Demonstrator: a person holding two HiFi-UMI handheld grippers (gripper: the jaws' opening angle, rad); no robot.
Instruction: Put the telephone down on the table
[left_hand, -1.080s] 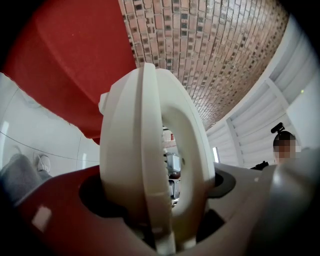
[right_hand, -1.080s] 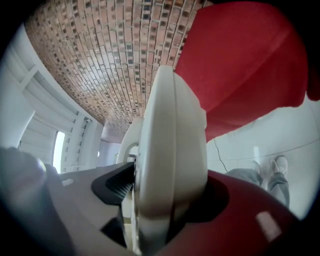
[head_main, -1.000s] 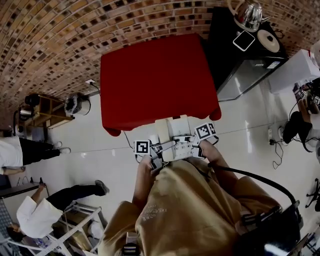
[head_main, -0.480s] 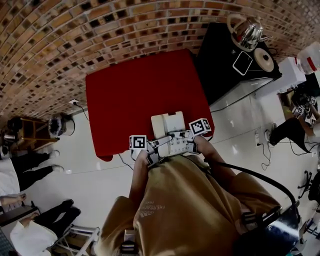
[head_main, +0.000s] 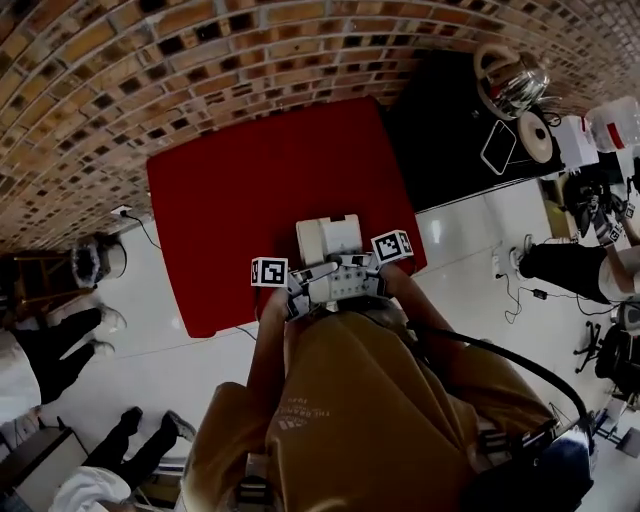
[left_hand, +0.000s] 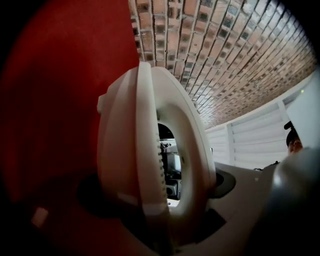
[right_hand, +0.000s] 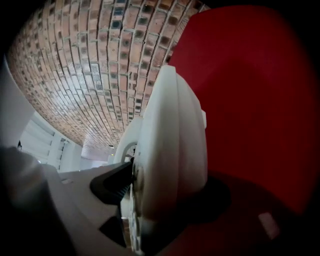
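The left tool (left_hand: 157, 205) and the right tool (right_hand: 160, 205) each clamp one flank of the white telephone (head_main: 328, 236), carrying it between them over the near edge of the red desk (head_main: 230, 180). Whether it touches the cloth can't be told. Hard, smooth plastic, so likely stiff, fairly light and slippery. Squeezing both sides level looks the safe hold.

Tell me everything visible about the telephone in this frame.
The cream plastic telephone is a boxy desk set with smooth rounded shells. It is over the near edge of the red table, clamped at its two sides by the left tongs and the right tongs. Whether it touches the table cannot be told.
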